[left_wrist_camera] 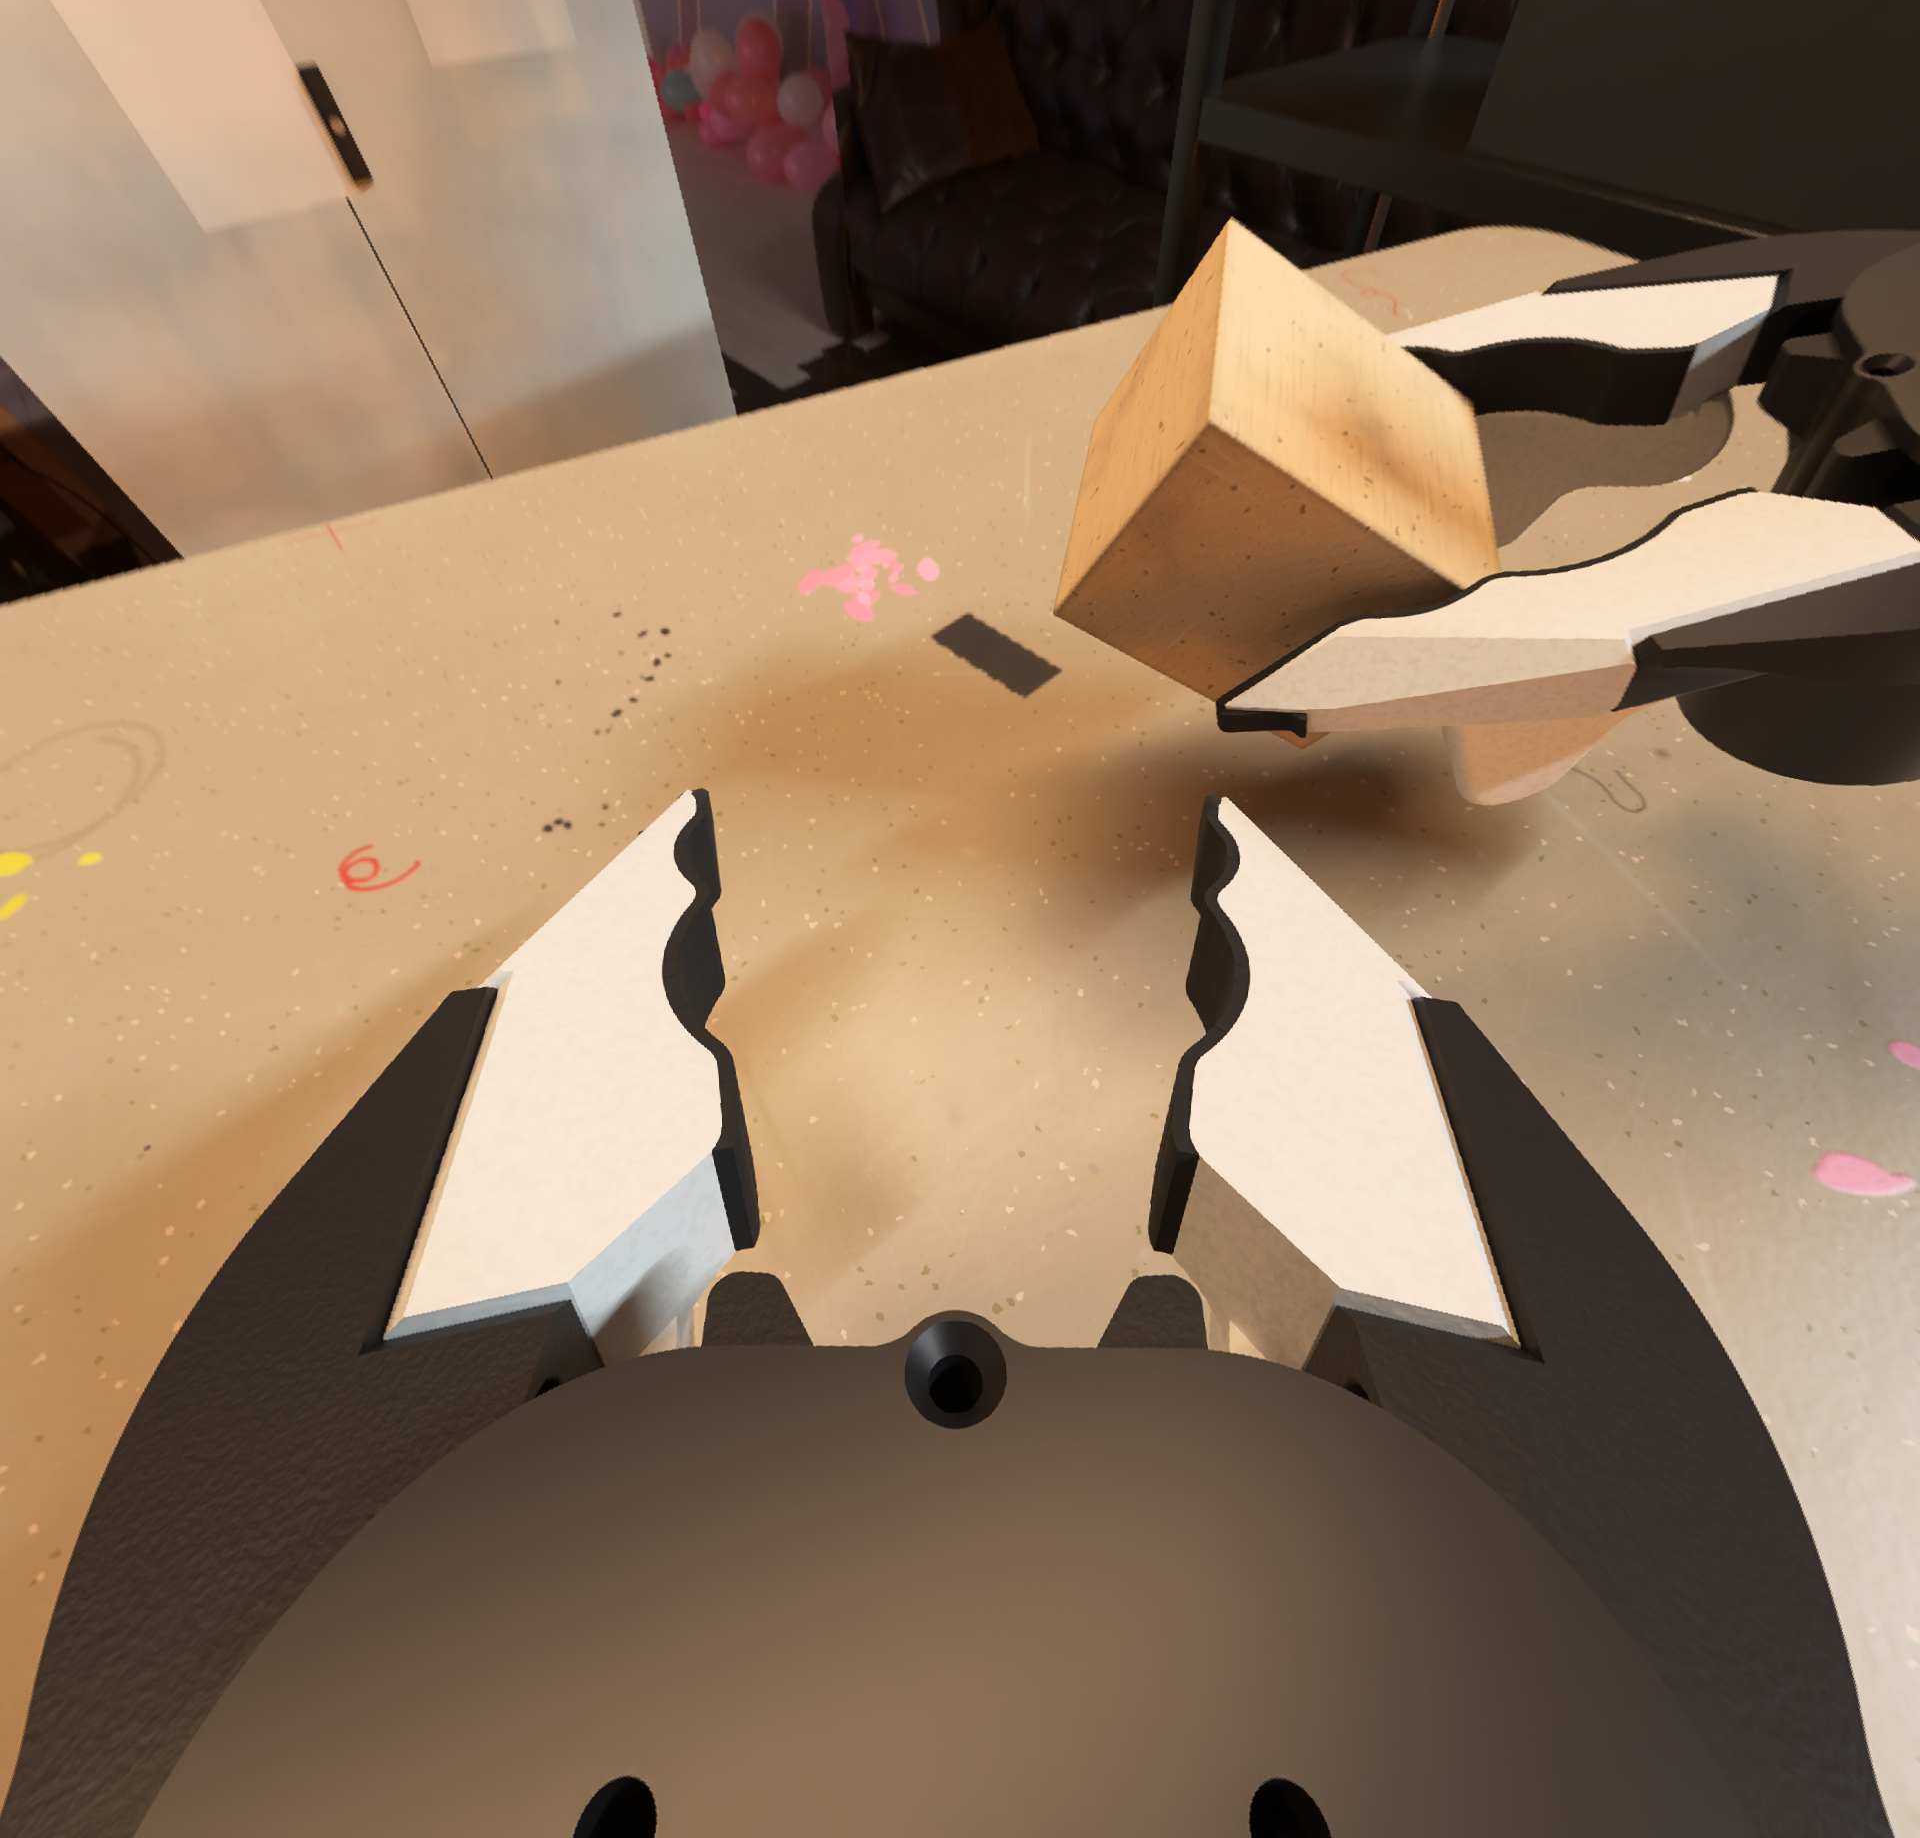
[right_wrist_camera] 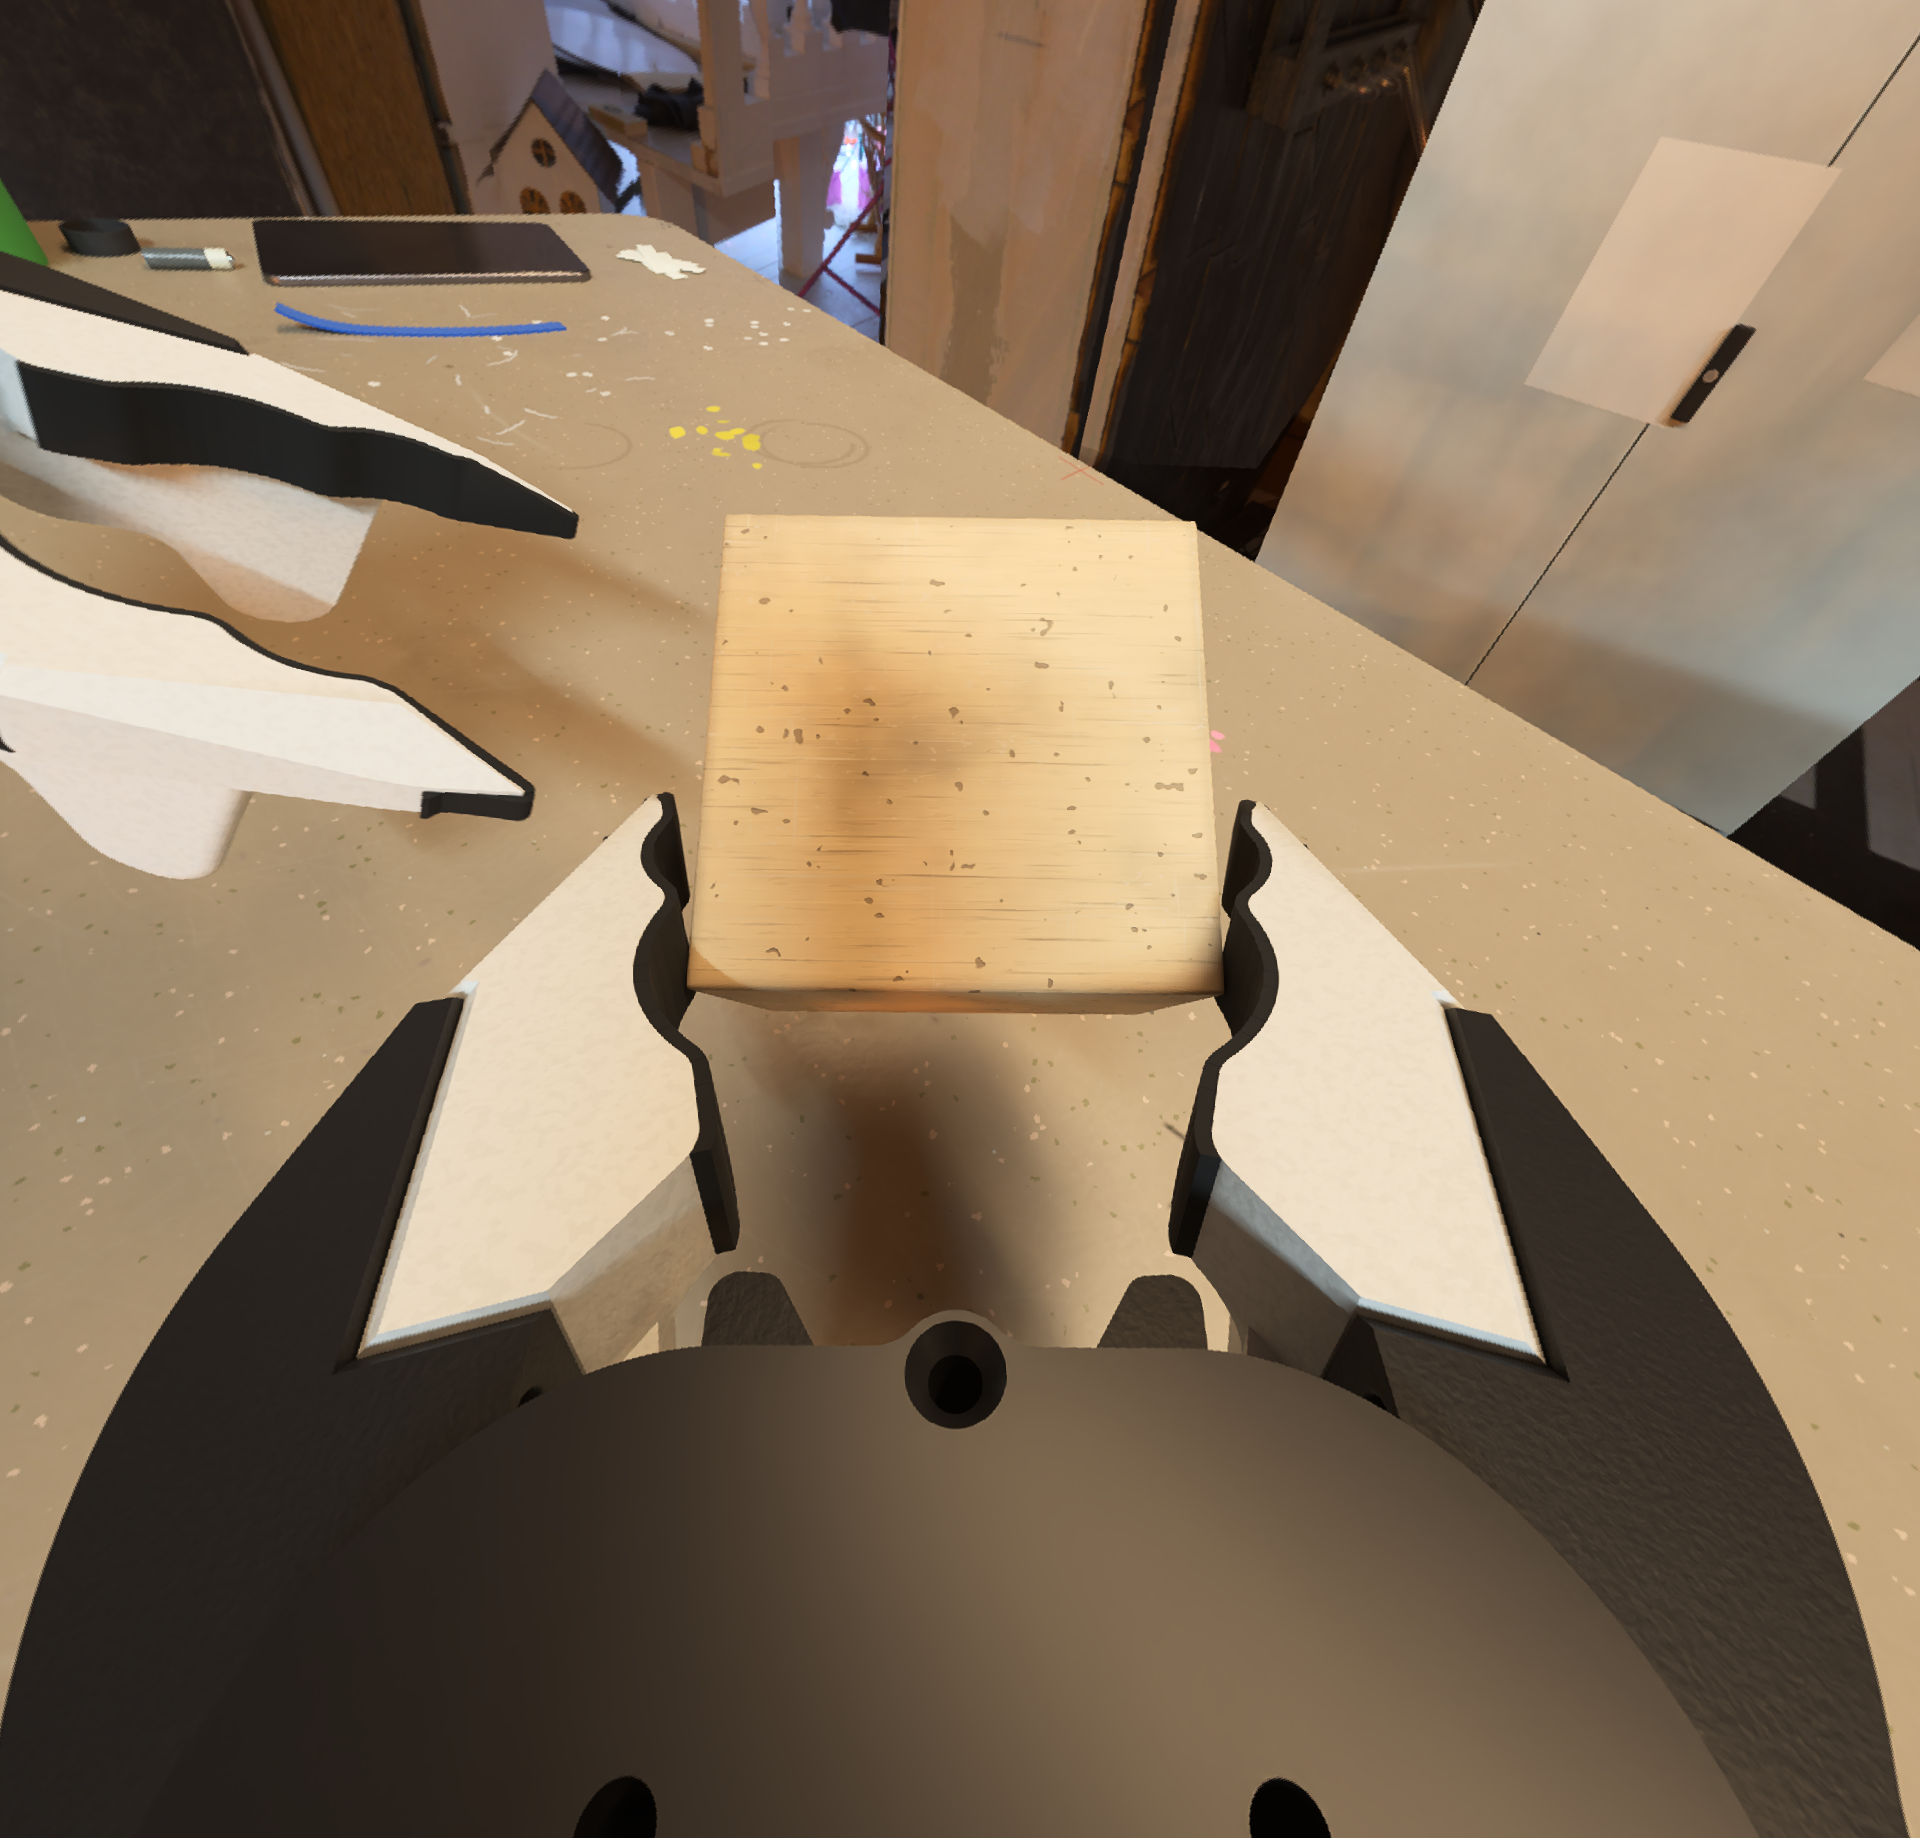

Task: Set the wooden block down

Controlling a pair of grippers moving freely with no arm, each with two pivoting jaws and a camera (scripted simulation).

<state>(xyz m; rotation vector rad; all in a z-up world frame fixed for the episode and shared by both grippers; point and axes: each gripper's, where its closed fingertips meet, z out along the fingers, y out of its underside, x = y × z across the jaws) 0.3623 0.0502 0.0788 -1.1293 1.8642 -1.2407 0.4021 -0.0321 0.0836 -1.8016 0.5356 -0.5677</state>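
**Block held above the table, ready to go down**

Left wrist view: the left gripper (left_wrist_camera: 956,822) hangs over the speckled tan table (left_wrist_camera: 520,1009) with its jaws wide apart and nothing between them. At about one o'clock from it, the wooden block (left_wrist_camera: 1273,469) is off the table, tilted with one corner lowest, and a dark shadow lies on the table beneath it. The right gripper (left_wrist_camera: 1340,531) comes in from three o'clock and clamps the block between its two fingers. Pink paint splashes (left_wrist_camera: 868,573) and a small dark strip (left_wrist_camera: 995,654) lie on the table near twelve o'clock, just left of the block.

Right wrist view: the right gripper (right_wrist_camera: 956,853) has its jaws closed on the near end of the block (right_wrist_camera: 956,760), one finger on each side face; most of the block sticks out past the fingertips toward twelve o'clock. The shadow below suggests it is not resting on the table (right_wrist_camera: 1455,957). The left gripper (right_wrist_camera: 540,666) lies open at nine to ten o'clock, apart from the block. A dark notebook (right_wrist_camera: 421,250) and a blue strip (right_wrist_camera: 416,326) lie far off at eleven o'clock.

The step in hand looks like the lowering. The next move calls for bringing the block down until a flat face meets the table, levelling the tilt first, then opening the jaws.
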